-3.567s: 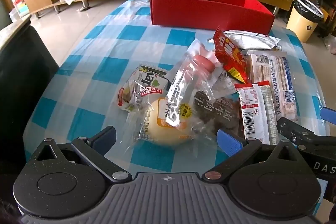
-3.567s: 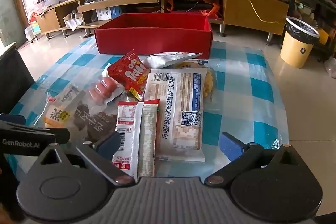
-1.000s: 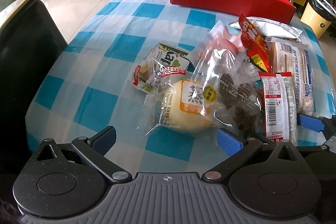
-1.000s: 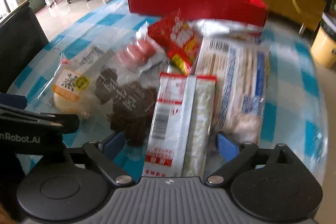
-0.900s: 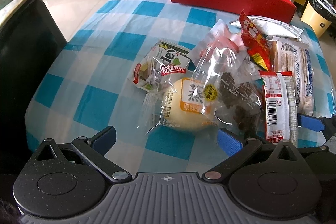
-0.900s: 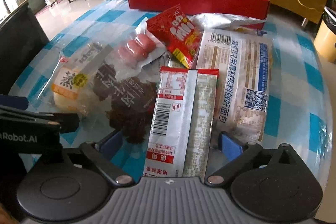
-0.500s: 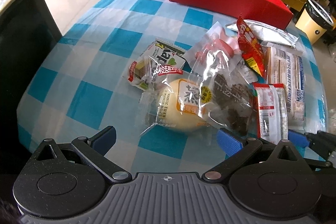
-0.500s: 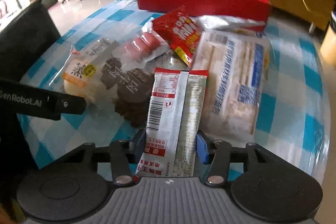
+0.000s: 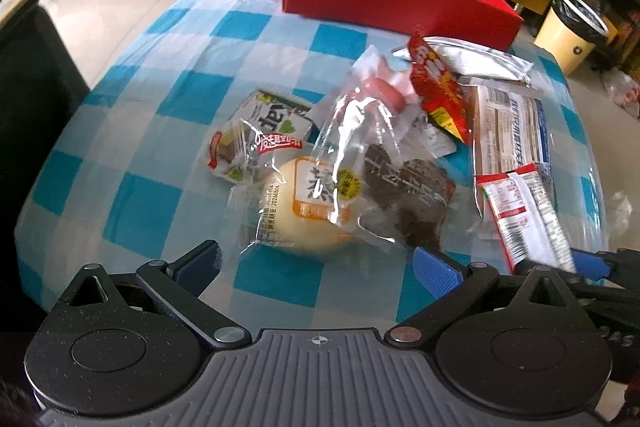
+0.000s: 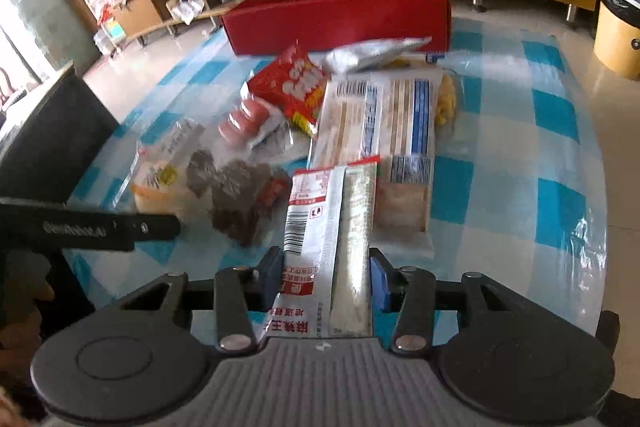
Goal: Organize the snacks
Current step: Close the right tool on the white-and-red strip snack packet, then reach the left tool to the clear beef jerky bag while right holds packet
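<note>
Now clamped on the red-and-white snack stick packet (image 10: 326, 239): right gripper (image 10: 325, 281), wide apart a second ago, pads pressed on both long sides of the packet's near end, far end tilted up over the big white-and-blue bread pack (image 10: 390, 147). Left gripper (image 9: 316, 263) spread wide, nothing between the fingers, hovering just short of the bagged yellow bun (image 9: 304, 203). Snack pile bunched mid-table: dark brown cake bag (image 9: 404, 187), pink sausage pack (image 9: 380, 93), red chip bag (image 9: 438, 87), silver pouch (image 9: 472, 57), small green-and-red candy bag (image 9: 256, 143). Blue-checked tablecloth (image 9: 224, 27) bare on the left side and between pile and box; right table edge close beside the bread pack. Red box (image 10: 344, 11) at the far edge, open top, contents not visible from either view. Yellow bin (image 10: 618, 27) on the floor beyond the right edge.
</note>
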The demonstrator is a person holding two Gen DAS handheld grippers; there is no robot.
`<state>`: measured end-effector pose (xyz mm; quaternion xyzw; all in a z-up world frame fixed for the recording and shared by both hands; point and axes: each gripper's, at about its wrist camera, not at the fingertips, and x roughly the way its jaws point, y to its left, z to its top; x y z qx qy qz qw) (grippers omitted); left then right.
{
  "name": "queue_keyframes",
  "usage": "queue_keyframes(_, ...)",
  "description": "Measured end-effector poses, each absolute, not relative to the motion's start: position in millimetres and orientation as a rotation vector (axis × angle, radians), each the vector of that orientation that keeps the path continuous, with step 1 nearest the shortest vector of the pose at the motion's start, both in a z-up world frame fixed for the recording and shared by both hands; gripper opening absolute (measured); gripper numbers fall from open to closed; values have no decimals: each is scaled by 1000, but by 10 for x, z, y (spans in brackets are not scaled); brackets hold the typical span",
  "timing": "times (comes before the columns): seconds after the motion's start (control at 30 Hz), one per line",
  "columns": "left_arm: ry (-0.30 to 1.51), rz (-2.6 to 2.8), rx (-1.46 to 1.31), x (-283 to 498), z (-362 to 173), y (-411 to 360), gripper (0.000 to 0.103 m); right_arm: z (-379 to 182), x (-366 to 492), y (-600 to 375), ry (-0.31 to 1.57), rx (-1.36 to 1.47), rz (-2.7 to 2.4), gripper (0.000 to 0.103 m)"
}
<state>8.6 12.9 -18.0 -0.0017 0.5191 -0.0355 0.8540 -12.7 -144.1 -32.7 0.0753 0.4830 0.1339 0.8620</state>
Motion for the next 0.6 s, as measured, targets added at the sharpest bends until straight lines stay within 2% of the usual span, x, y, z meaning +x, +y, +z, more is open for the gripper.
queue_keyframes(0.07,1075,-84,12,74,-169,95,103,-421,-127,-1395,1044,112,285,37)
queue_keyframes(0.17,1077,-96,-16,108,-161,83,103,-494,-111,-1363,1068,99,290,39)
queue_keyframes(0.23,1072,-83,-32,153,-140,94,103,-500,-63,-1378,1065,127,298,49)
queue_keyframes(0.3,1055,-83,-35,198,-96,104,103,-515,-7,-1352,1069,122,331,64)
queue_keyframes(0.4,1038,-91,35,298,-72,21,103,-529,19,-1242,1051,52,352,68)
queue_keyframes(0.43,1026,-81,70,335,-76,-32,103,-529,8,-1202,1047,22,357,68)
queue_keyframes(0.47,1020,-83,97,368,-89,-83,103,-532,-7,-1172,1040,-13,358,63)
queue_keyframes(0.5,1015,-87,123,397,-104,-132,103,-527,-34,-1149,1030,-58,354,53)
queue_keyframes(0.6,1025,-136,145,434,-152,-238,100,-517,-44,-1273,1037,-23,354,46)
